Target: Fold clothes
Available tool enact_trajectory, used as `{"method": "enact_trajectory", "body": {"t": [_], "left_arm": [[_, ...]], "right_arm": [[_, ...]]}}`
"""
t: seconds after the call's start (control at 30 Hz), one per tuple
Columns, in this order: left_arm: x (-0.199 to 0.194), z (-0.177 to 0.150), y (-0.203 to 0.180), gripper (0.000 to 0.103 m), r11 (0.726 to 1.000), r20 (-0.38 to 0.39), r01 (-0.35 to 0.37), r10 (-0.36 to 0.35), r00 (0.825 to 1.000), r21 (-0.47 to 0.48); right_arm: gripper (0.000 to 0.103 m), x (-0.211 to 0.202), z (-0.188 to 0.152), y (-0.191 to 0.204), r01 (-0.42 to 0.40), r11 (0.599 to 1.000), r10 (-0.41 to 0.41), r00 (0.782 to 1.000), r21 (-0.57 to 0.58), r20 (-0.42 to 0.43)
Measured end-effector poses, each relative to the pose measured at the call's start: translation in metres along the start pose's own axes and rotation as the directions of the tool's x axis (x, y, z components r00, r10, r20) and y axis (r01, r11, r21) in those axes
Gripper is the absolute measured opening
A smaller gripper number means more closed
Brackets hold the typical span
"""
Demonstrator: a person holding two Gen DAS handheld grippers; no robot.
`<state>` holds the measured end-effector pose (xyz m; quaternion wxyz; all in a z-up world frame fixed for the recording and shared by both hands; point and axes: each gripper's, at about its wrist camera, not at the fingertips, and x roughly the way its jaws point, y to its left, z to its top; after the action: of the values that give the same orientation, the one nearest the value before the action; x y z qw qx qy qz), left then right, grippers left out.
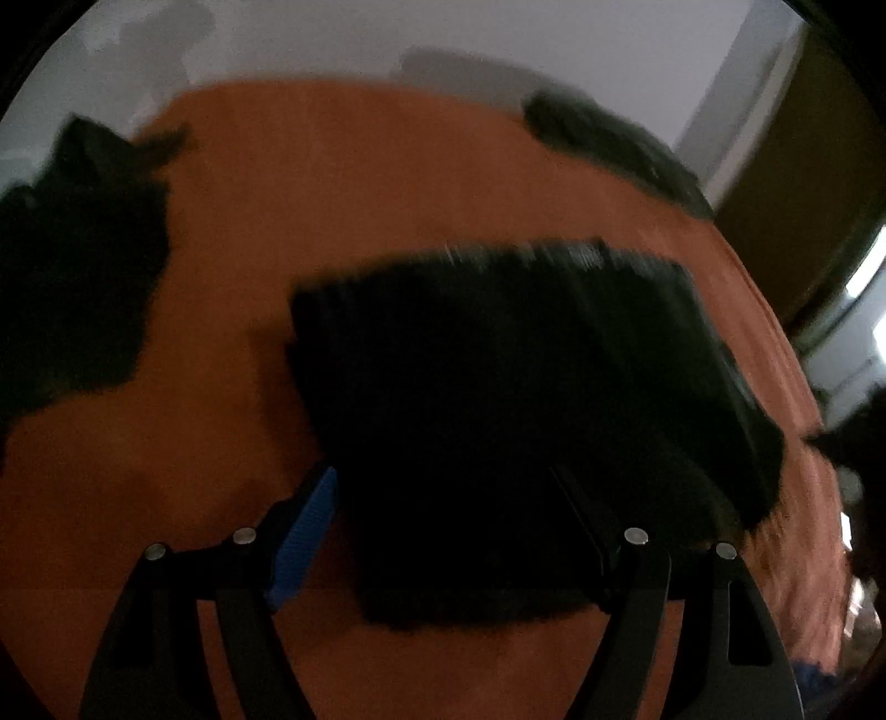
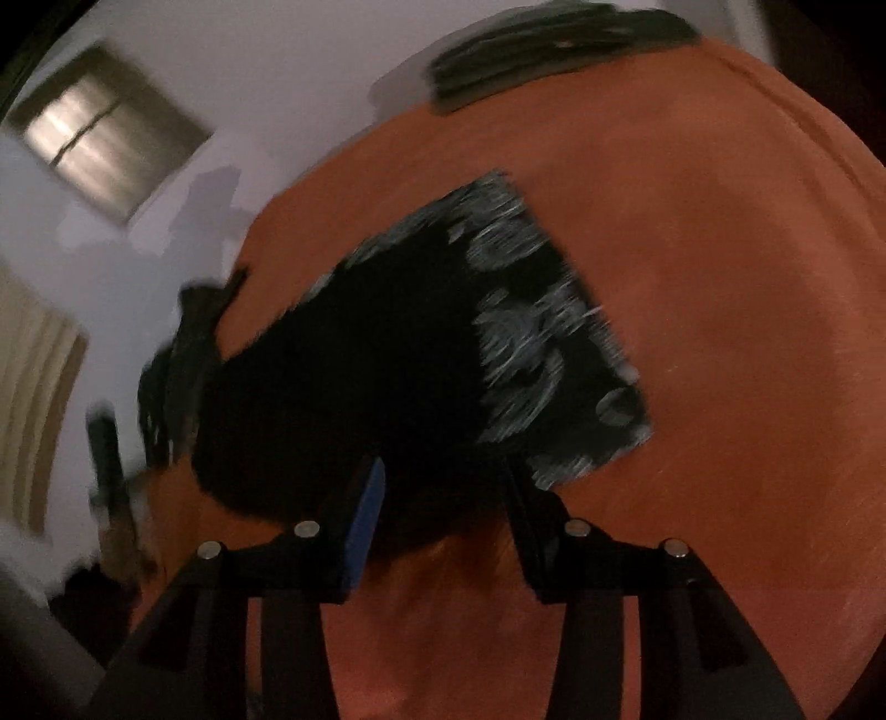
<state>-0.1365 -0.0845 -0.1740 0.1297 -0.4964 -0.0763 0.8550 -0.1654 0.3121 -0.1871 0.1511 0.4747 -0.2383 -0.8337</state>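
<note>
A dark folded garment [image 1: 498,399] lies on the orange bed cover [image 1: 310,183]. In the right wrist view the same garment [image 2: 421,354] shows a black part and a part with a pale leaf print. My left gripper [image 1: 443,493] is open, its fingers standing either side of the garment's near edge, just above it. My right gripper [image 2: 443,482] is open too, its fingers either side of the garment's near corner. Both views are blurred by motion.
A heap of dark clothes [image 1: 72,266] lies at the left of the bed. Another dark folded pile [image 1: 609,144] sits at the far edge, also in the right wrist view [image 2: 542,44]. White walls, a window [image 2: 105,127] and a door [image 1: 797,183] surround the bed.
</note>
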Motion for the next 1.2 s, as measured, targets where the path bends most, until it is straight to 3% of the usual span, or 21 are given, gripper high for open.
{"method": "enact_trajectory", "body": {"t": [0.1,0.13,0.17,0.23,0.27,0.37,0.43,0.53,0.67,0.83,0.93,1.03,1.07,1.13,1.2], "left_arm": [[0.005,-0.011,-0.004,0.077,1.000,-0.039,0.019,-0.019,0.999,0.016],[0.007,-0.014,-0.003,0.072,1.000,-0.048,0.028,-0.028,0.998,0.008],[0.009,-0.016,-0.002,0.052,0.999,-0.055,0.039,-0.039,0.998,-0.004],[0.013,-0.020,0.004,0.020,0.998,-0.078,0.050,-0.052,0.996,-0.026],[0.013,-0.021,0.007,0.012,0.998,-0.081,0.058,-0.060,0.995,-0.035],[0.001,-0.026,0.015,0.008,0.994,-0.062,0.088,-0.092,0.994,-0.066],[-0.011,-0.030,0.017,0.007,0.997,-0.044,0.057,-0.060,0.997,-0.057],[-0.026,-0.040,0.026,0.006,0.995,-0.042,0.073,-0.076,0.996,-0.065],[-0.011,-0.053,0.033,0.005,0.996,-0.096,0.061,-0.066,0.993,-0.060],[-0.008,-0.056,0.039,0.006,0.993,-0.085,0.077,-0.085,0.993,-0.092],[-0.012,-0.051,0.032,0.006,0.995,-0.079,0.061,-0.067,0.995,-0.078],[-0.020,-0.043,0.019,0.006,0.998,-0.071,0.031,-0.035,0.997,-0.052],[-0.023,-0.040,0.015,0.006,0.999,-0.068,0.022,-0.025,0.997,-0.044],[-0.029,-0.034,0.006,0.008,1.000,-0.062,0.002,-0.004,0.998,-0.027],[-0.041,-0.025,-0.005,0.009,1.000,-0.030,-0.012,0.012,0.999,0.000]], "right_arm": [[0.043,0.002,0.015,-0.008,0.020,1.000,-0.020,1.000,0.012,0.006],[0.043,0.002,0.017,-0.007,0.027,1.000,-0.027,1.000,-0.001,0.008],[0.043,0.004,0.017,-0.008,0.032,0.999,-0.032,0.999,-0.015,0.001],[0.043,0.006,0.017,-0.008,0.042,0.998,-0.043,0.999,-0.043,-0.012],[0.043,0.007,0.015,-0.008,0.049,0.997,-0.050,0.999,-0.052,-0.020],[0.043,0.013,0.011,-0.007,0.070,0.994,-0.073,0.997,-0.082,-0.034],[0.043,0.012,0.010,-0.003,0.100,0.990,-0.104,0.994,-0.098,-0.028],[0.043,0.004,0.011,0.025,0.101,0.978,-0.099,0.995,-0.185,0.020],[0.043,0.007,0.001,0.067,0.021,0.950,-0.016,1.000,-0.312,0.020],[0.043,0.045,-0.029,0.085,-0.065,0.900,0.032,0.996,-0.432,-0.083],[0.031,0.068,-0.045,0.057,0.073,0.872,-0.120,0.990,-0.484,-0.068],[0.017,0.064,-0.042,0.009,0.234,0.862,-0.260,0.966,-0.449,0.004],[0.017,0.060,-0.039,-0.008,0.289,0.857,-0.305,0.952,-0.427,0.031],[0.016,0.048,-0.030,-0.018,0.308,0.869,-0.317,0.947,-0.388,0.041],[0.016,0.031,-0.025,0.001,0.267,0.869,-0.257,0.963,-0.416,0.081]]}}
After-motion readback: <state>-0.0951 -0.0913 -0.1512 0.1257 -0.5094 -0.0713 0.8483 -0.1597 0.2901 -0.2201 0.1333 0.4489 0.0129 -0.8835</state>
